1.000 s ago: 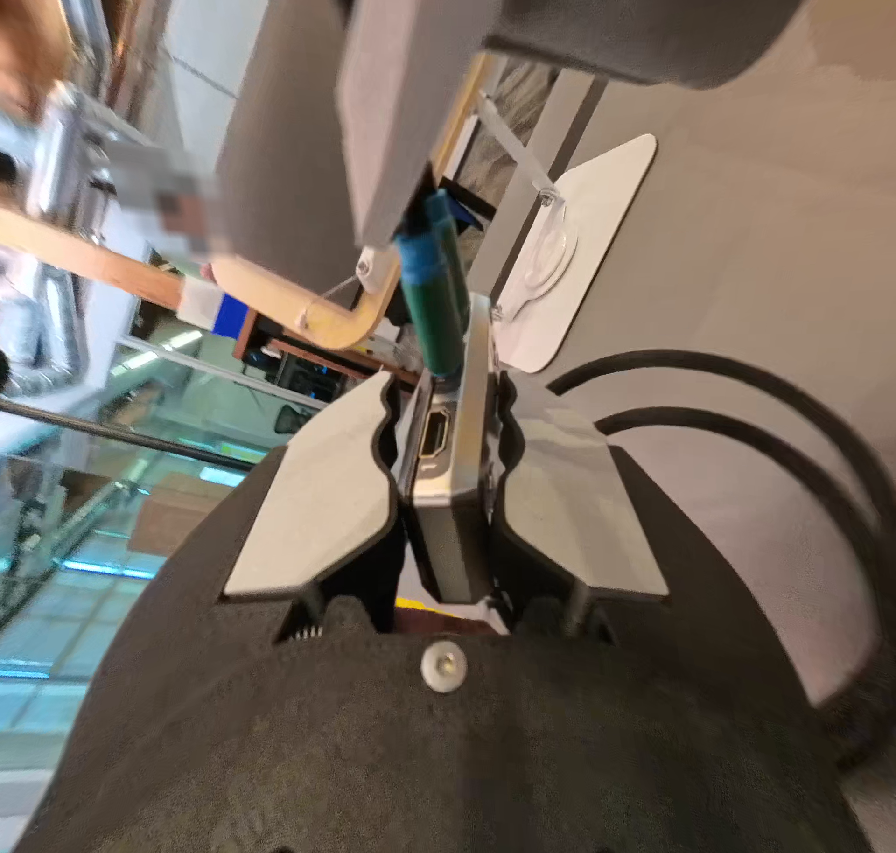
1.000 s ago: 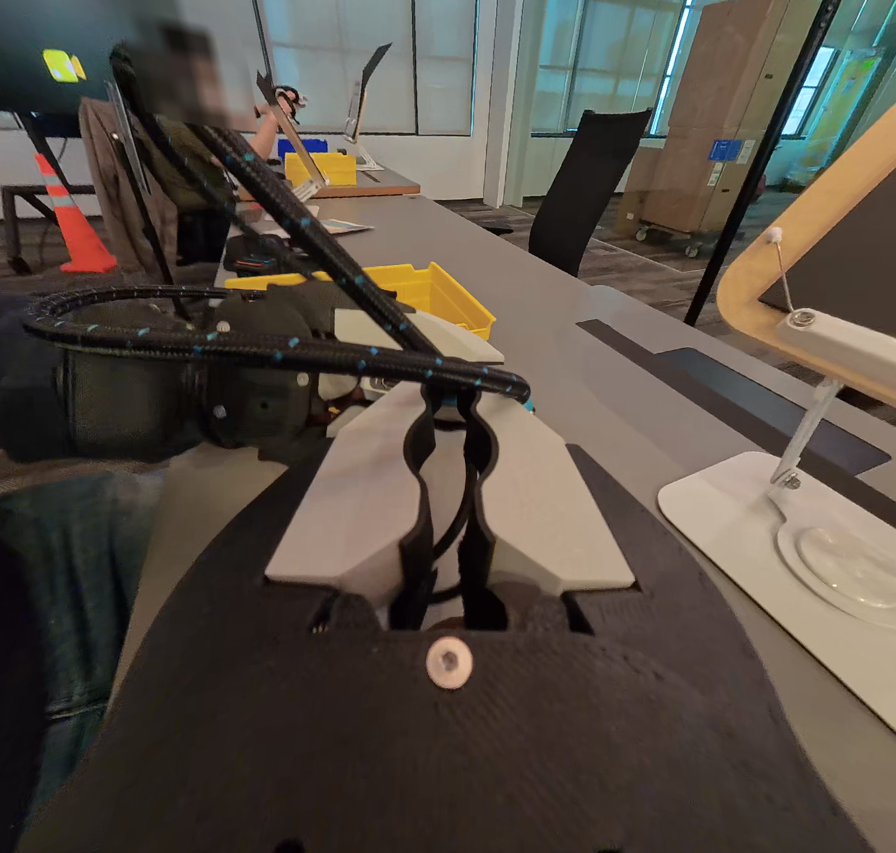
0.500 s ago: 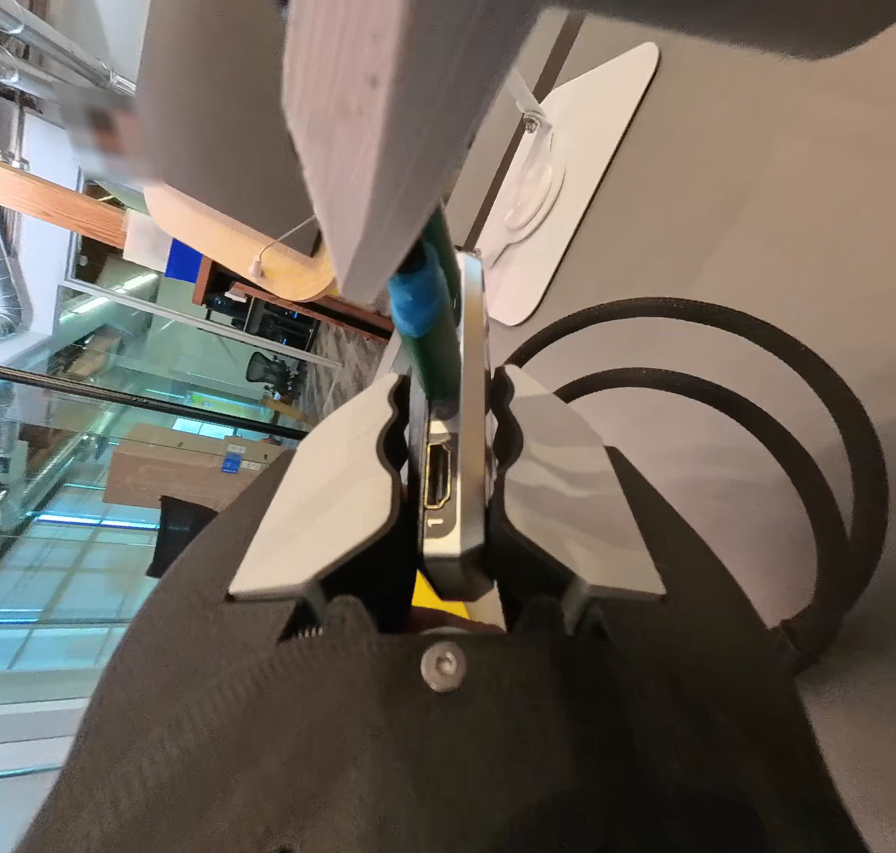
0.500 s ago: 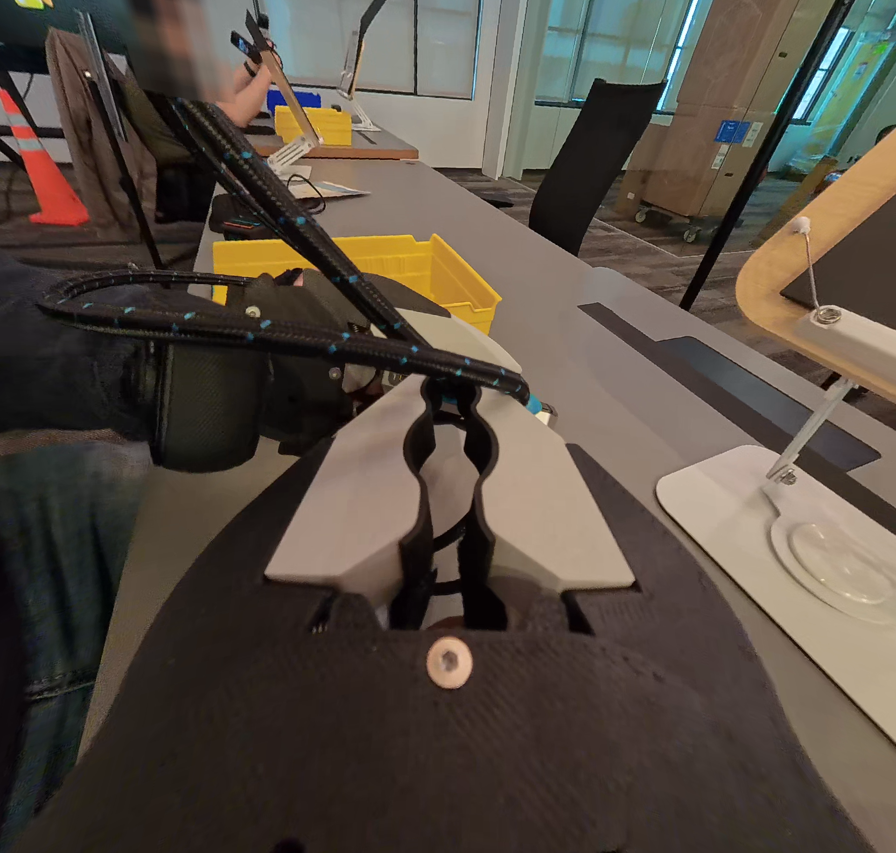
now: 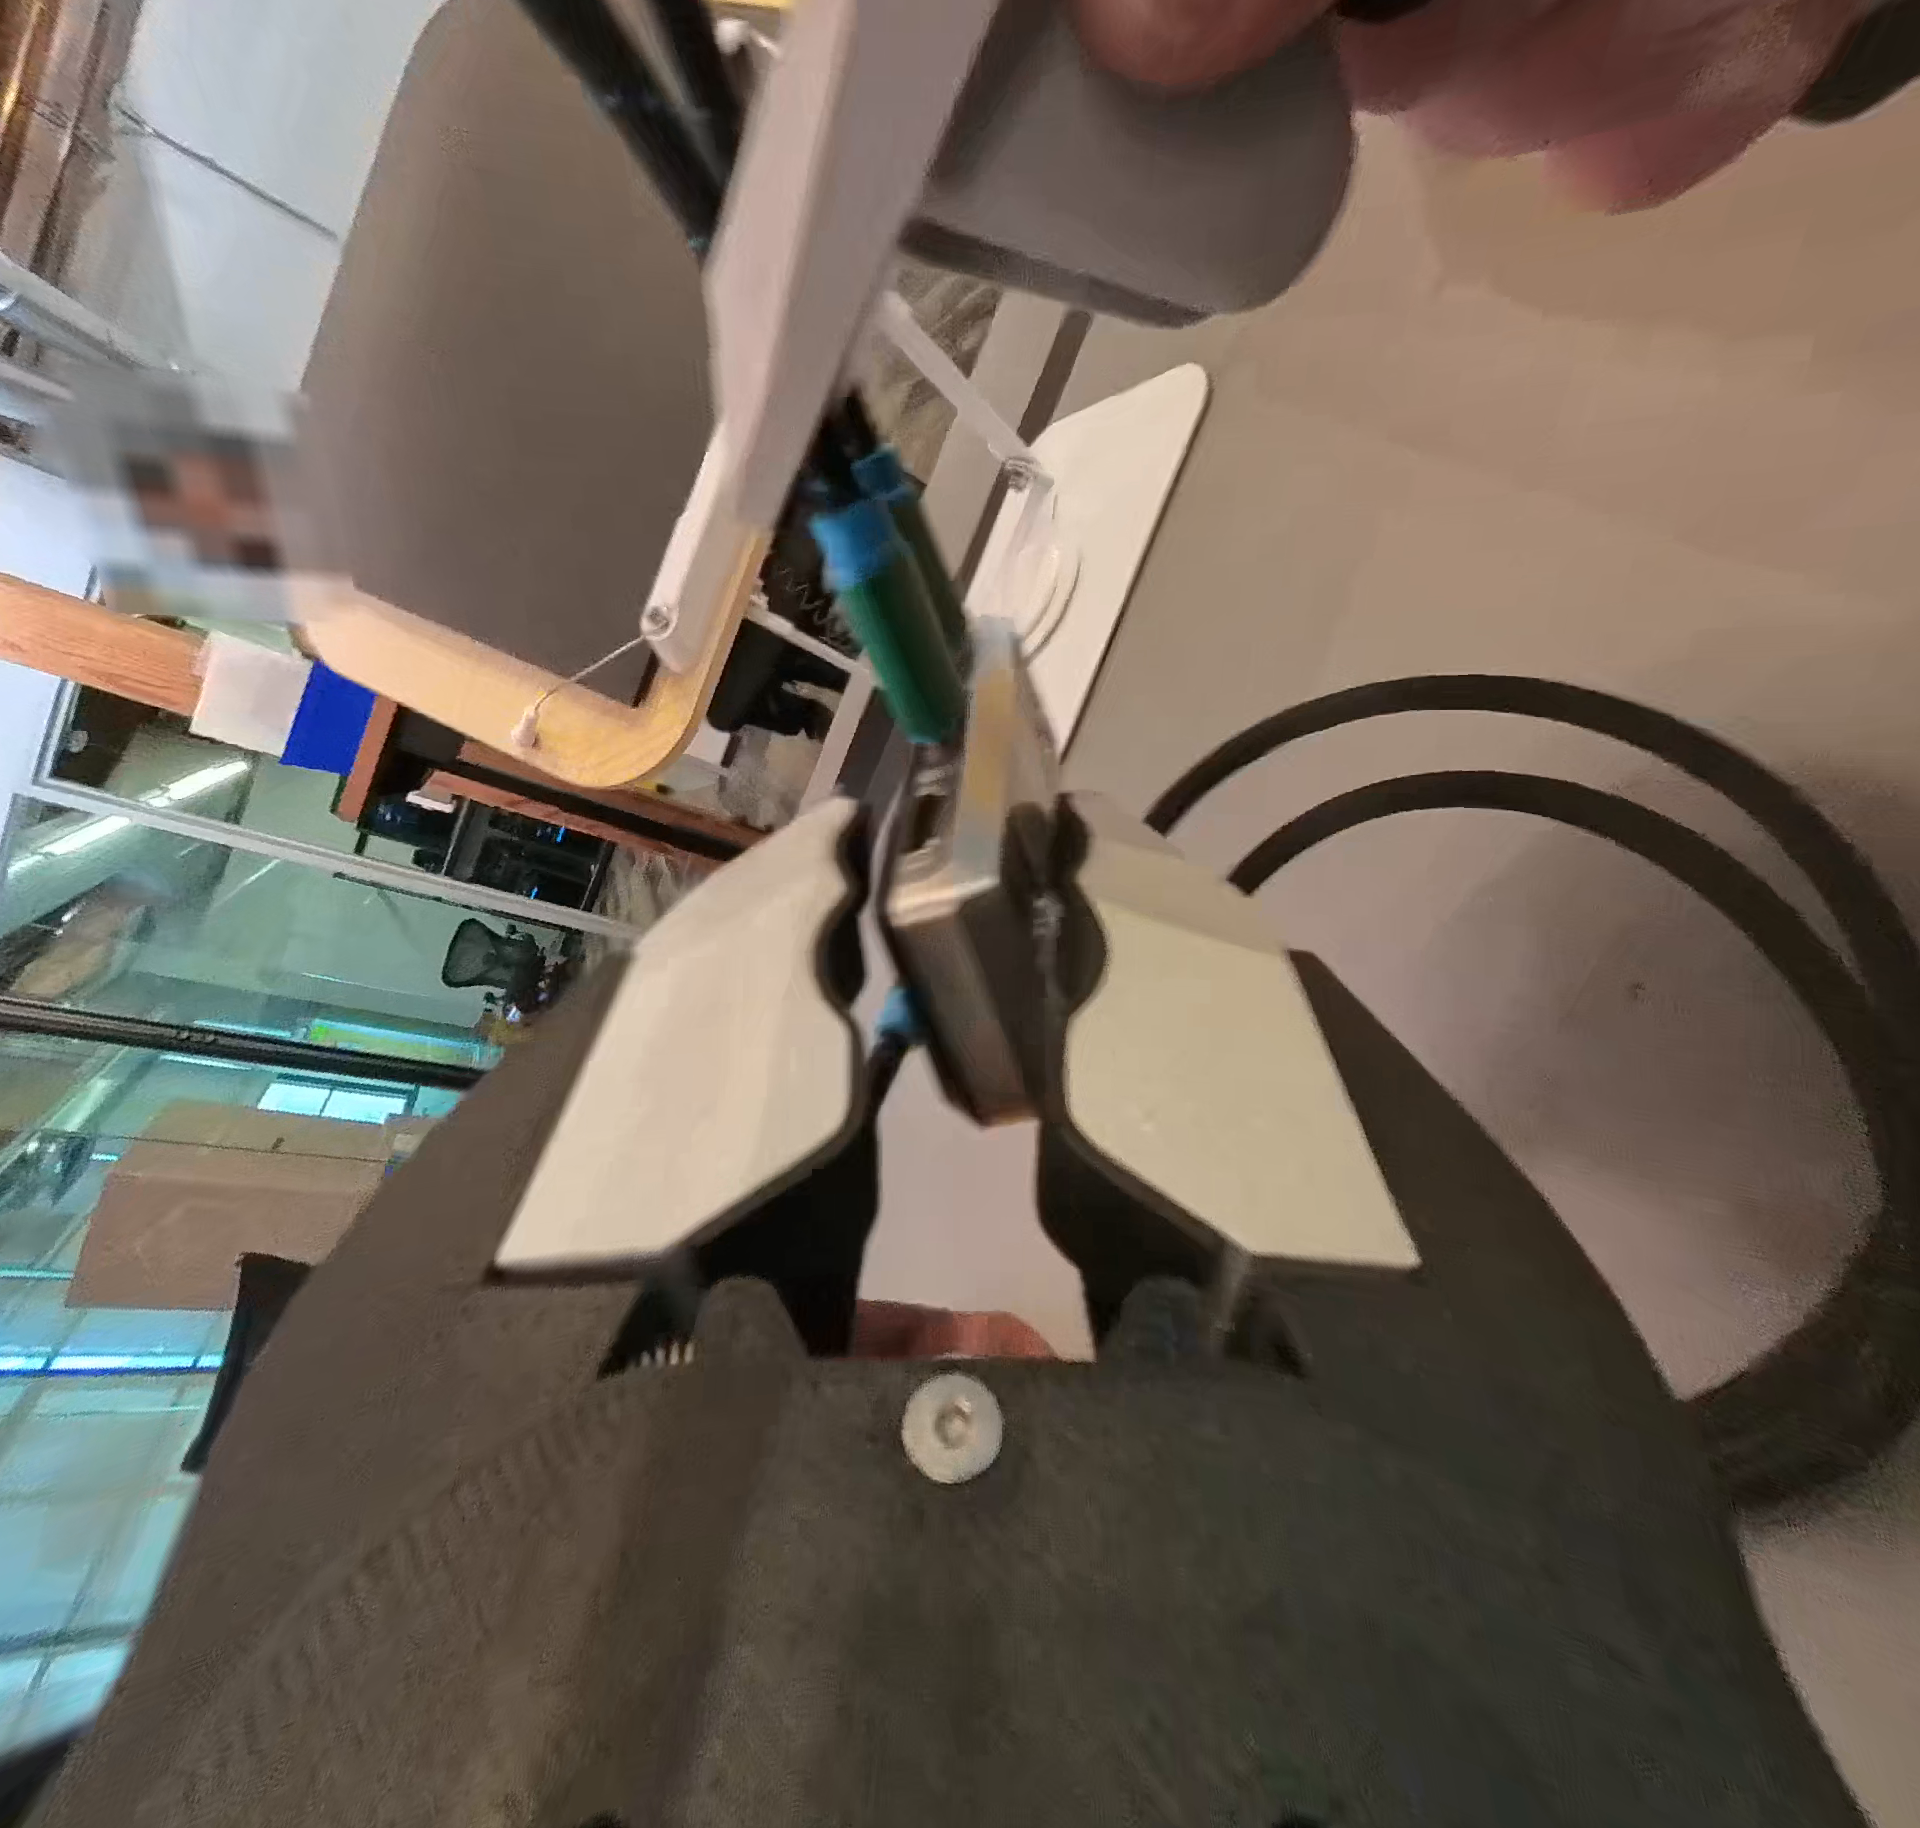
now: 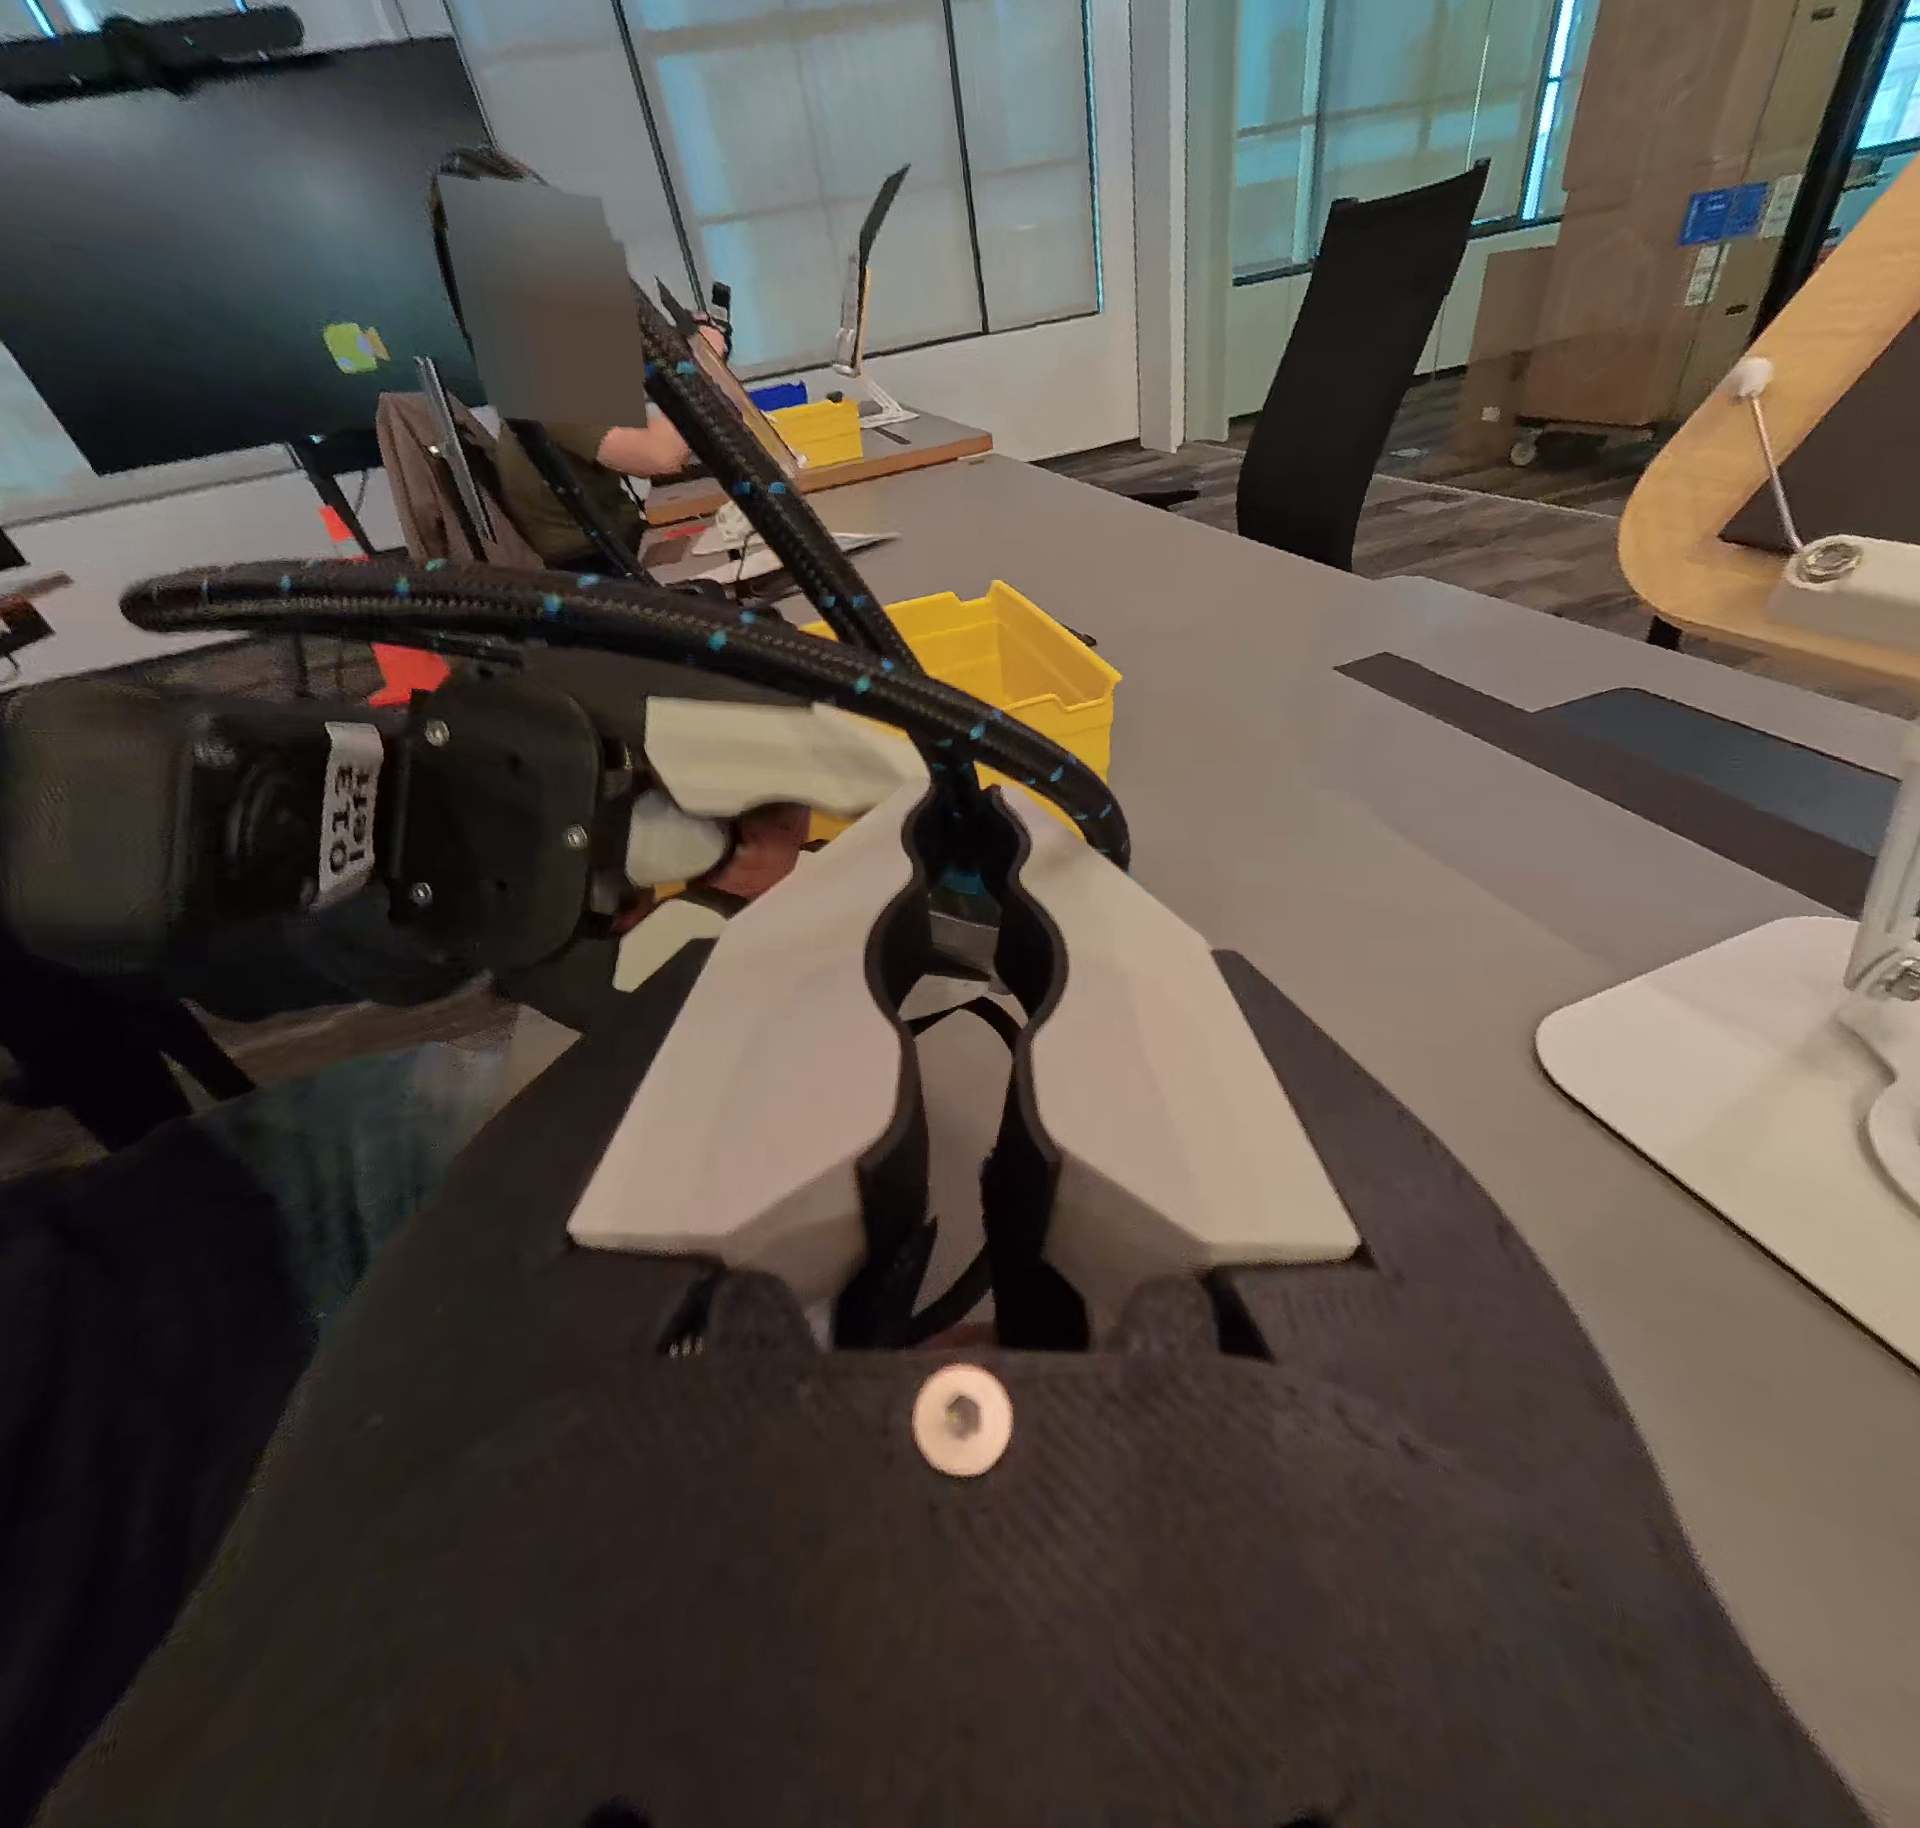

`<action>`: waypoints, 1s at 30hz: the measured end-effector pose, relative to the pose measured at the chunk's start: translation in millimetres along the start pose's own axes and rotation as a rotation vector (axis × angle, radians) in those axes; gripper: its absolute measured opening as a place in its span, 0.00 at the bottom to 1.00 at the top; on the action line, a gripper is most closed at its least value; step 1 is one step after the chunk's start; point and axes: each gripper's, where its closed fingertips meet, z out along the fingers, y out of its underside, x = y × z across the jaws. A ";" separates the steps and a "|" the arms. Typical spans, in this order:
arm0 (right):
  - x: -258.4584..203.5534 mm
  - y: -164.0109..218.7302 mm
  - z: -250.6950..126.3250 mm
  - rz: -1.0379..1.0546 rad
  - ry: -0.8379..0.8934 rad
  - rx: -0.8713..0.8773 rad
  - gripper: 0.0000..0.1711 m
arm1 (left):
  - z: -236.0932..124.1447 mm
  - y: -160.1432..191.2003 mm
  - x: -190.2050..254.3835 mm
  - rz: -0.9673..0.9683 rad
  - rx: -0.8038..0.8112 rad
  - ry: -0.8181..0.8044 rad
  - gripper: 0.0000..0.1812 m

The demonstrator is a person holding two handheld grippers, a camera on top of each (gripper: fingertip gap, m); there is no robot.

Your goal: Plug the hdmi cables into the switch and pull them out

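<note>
Silver-cased, the switch (image 5: 961, 957) is sitting clamped edge-on between the left gripper (image 5: 951, 921) fingers, above the grey table (image 5: 1558, 552). Just above the switch, the right gripper (image 6: 961, 905) is pinching a green-and-blue HDMI plug (image 5: 894, 615), its braided cable (image 6: 582, 615) looping away.

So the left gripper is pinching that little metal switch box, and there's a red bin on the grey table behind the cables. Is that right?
Nearly. The bin is yellow, not red, as the right wrist view shows. The rest holds: the left gripper is shut on the switch, and the bin sits on the grey table behind the cables.
</note>
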 end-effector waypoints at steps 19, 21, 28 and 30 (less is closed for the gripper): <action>4.4 12.3 -2.2 -0.078 0.061 -0.072 0.02 | 1.9 8.0 10.0 -0.057 -0.008 0.005 0.13; 6.9 11.5 -5.8 -0.078 0.055 -0.059 0.02 | -6.5 12.6 15.0 -0.090 -0.022 0.051 0.26; 5.3 12.9 -8.9 -0.087 0.006 -0.041 0.02 | -109.8 7.1 77.8 -0.181 0.082 0.698 0.34; 5.3 15.2 -8.4 -0.073 0.001 -0.040 0.02 | -156.9 12.6 84.4 -0.278 0.059 0.958 0.29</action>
